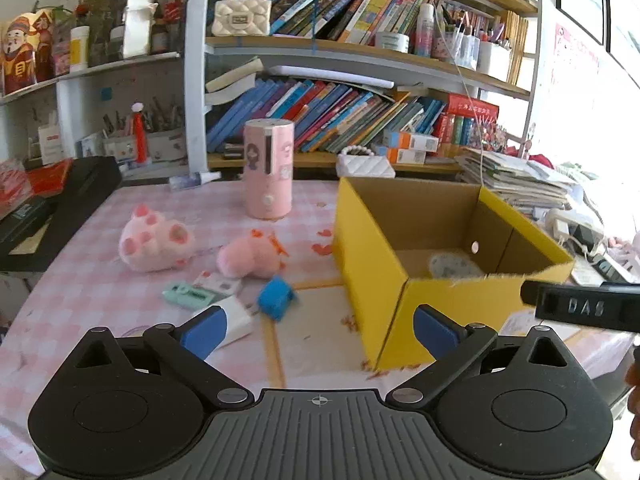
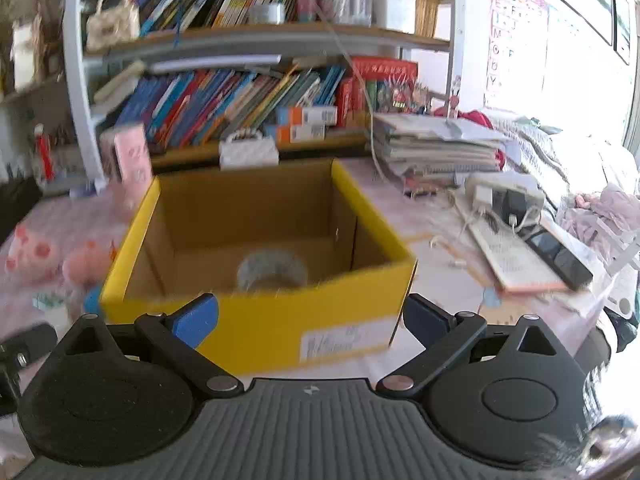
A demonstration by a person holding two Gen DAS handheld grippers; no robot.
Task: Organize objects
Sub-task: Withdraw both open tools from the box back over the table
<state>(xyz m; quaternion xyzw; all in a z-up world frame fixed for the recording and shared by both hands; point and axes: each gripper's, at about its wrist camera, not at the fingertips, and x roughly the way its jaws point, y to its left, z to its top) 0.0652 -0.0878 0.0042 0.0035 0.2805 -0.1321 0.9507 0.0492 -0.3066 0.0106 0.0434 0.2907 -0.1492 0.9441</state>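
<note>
**Sorting under way: one item boxed, several left out on the counter**

Progress, left to right in the left wrist view. Still loose on the checked counter [image 1: 80,280]: pink plush paw [image 1: 154,244] at centre left; pink fuzzy toy [image 1: 248,258] just right of it; mint-green flat item [image 1: 188,294] and small white card [image 1: 218,282] below those; white box [image 1: 236,320] at lower centre, partly behind a blue pad; blue fuzzy cube [image 1: 276,298] just beside it. Pink cylinder [image 1: 269,168] upright further back, centre. Yellow box [image 1: 372,248] at centre right, open-topped, with one grey fuzzy object [image 1: 450,266] on its floor. Judged: early stage, most pieces yet to go in.

Left gripper [image 1: 318,328]: jaws spread wide, nothing between. Right gripper [image 2: 312,316]: jaws likewise wide, empty, facing the near yellow wall.

Hard to read: right wrist view smeared by blur, so the grey object [image 2: 272,270] shows only as a hazy ring and the box label is illegible. Box floor mostly hidden by the near wall. Black bar marked "DAS" [image 1: 584,306] cut off at right edge. Mint item's nature unclear.
</note>
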